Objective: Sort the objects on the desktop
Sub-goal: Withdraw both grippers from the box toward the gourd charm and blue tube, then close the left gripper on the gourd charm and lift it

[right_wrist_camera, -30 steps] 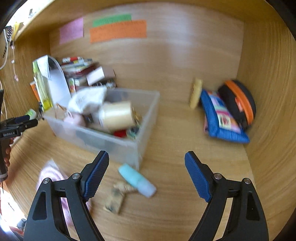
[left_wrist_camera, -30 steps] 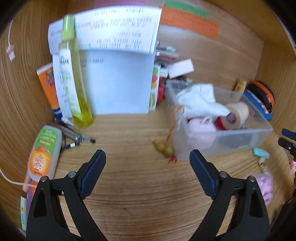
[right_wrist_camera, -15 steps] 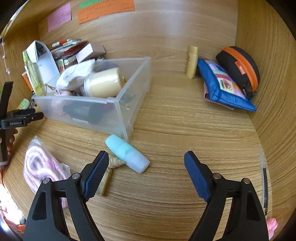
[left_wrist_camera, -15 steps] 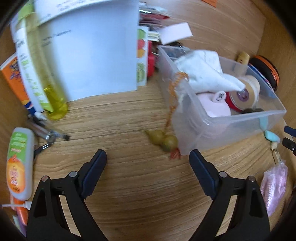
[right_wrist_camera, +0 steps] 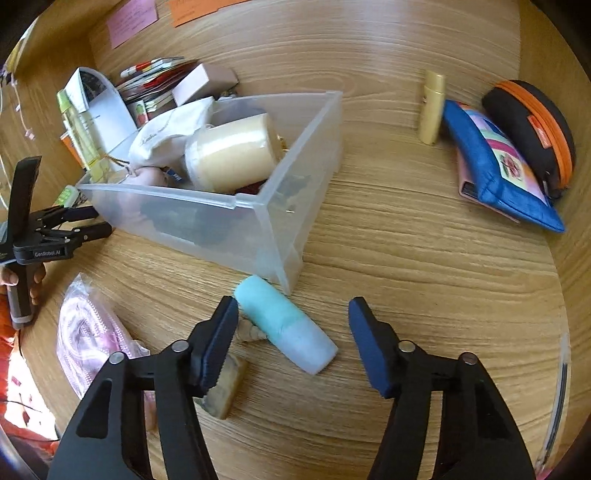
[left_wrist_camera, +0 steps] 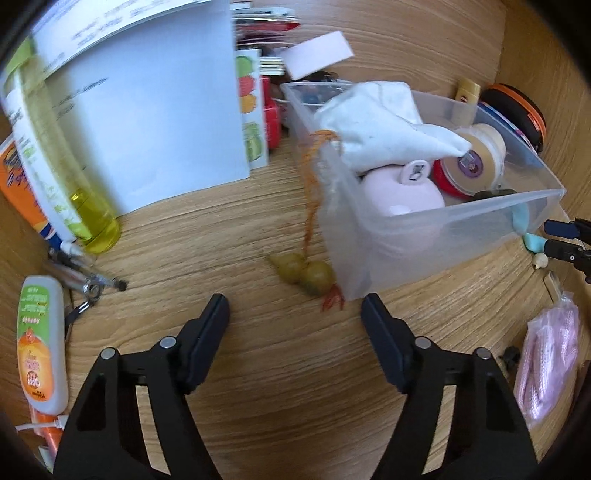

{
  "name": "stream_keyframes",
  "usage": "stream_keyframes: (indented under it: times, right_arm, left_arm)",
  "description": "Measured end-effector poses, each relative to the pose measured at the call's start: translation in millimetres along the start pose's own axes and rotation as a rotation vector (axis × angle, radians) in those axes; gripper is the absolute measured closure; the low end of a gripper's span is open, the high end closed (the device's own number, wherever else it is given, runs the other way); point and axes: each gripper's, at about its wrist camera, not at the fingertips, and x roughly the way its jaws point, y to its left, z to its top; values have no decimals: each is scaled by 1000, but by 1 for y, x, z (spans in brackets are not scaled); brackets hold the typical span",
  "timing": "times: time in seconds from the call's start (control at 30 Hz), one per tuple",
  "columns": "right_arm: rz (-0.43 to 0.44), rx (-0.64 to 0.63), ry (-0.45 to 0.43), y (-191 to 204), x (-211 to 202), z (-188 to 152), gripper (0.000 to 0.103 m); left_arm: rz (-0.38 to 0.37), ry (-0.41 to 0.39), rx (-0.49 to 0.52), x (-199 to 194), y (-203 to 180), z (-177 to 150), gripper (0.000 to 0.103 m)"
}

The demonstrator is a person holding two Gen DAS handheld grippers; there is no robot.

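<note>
Right tool (right_wrist_camera: pixel 293 325) open w/ teal tube (right_wrist_camera: pixel 286 329) btwn fingers.

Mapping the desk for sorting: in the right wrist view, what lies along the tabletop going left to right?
Pink bag → teal tube → gold bottle → blue pouch → black case with orange zip.

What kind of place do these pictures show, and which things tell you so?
Probably a home or dorm desk nook with wooden walls. Sticky notes are stuck on the back panel, papers lean beside a lotion bottle, and a clear plastic bin holds tape rolls and small personal items.
</note>
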Motion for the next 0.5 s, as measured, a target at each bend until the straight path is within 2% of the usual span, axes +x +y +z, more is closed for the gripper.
stream_keyframes:
  times: [0.07,0.23,0.5]
  right_arm:
    - [-2,8,3,-3,-1,1,56]
    - [-2,10,16,-8,-1,-3,57]
    - [-15,-32,34,-1,3,-7,57]
  left_arm:
    - [5,1,-25,-1,9,0,30]
    - [12,6,-43,2,16,5,30]
    - [5,8,-12,14,8,20,34]
